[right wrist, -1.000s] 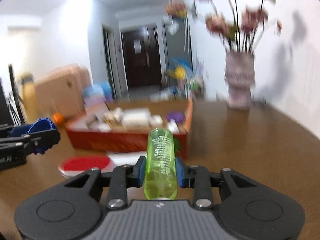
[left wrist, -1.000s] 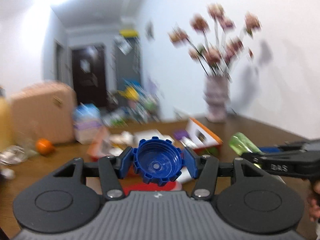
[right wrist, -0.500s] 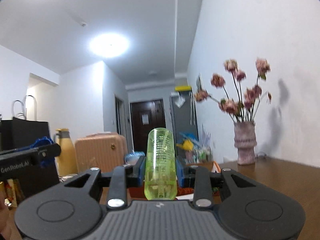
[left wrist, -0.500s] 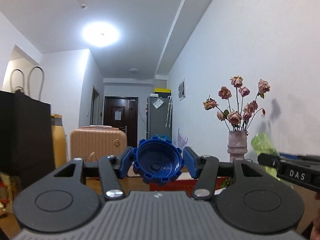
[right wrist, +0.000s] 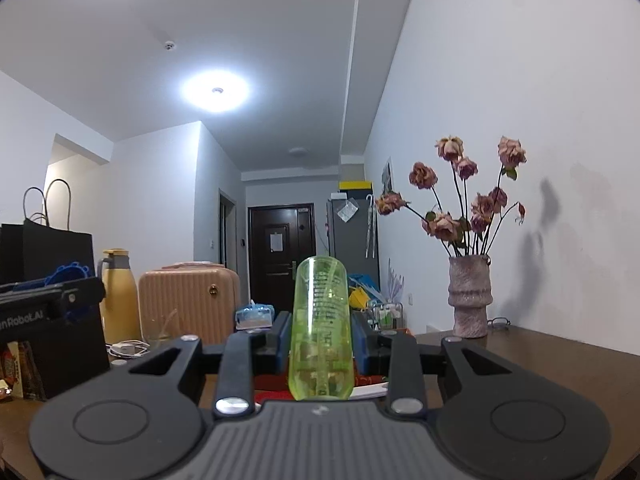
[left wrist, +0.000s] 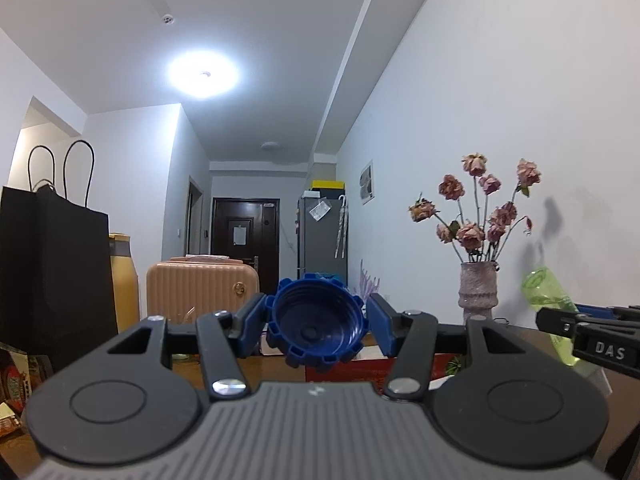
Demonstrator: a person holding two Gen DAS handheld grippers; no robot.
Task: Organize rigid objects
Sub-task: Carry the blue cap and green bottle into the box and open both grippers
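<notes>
Worktop (right wrist: 560, 364): dark brown wood, its surface running off to the right edge in the right wrist view; both tools are held level above it, pointing down the room toward a dark door
Black bag (left wrist: 52, 272): tall paper carrier with two loop handles, standing at the left edge of the worktop; a yellow flask (right wrist: 118, 300) stands just beside it, on its right
Suitcase (right wrist: 188, 304): peach-coloured and ribbed, upright beyond the flask; whether it stands on the worktop or behind it cannot be told
Vase (right wrist: 469, 298): mottled pinkish pot of dried roses at the worktop's far right edge, close to the white wall
Red box (left wrist: 348, 366): only a strip of its red side shows, low behind the left tongs
Left tongs (left wrist: 318, 322): the blue pads press on either side of a blue cap (left wrist: 318, 320); the grip is closed on it, clear of the worktop
Right tongs (right wrist: 322, 340): clamped on a green bottle (right wrist: 320, 328); the bottle lies along the fingers, its rounded end pointing away from the camera, off the worktop
Blue cap: ridged, notched rim; its hollow threaded inside faces the camera
Green bottle: translucent lime plastic with faint print down its side; it also shows at the right edge of the left wrist view, gripped by the other tool
</notes>
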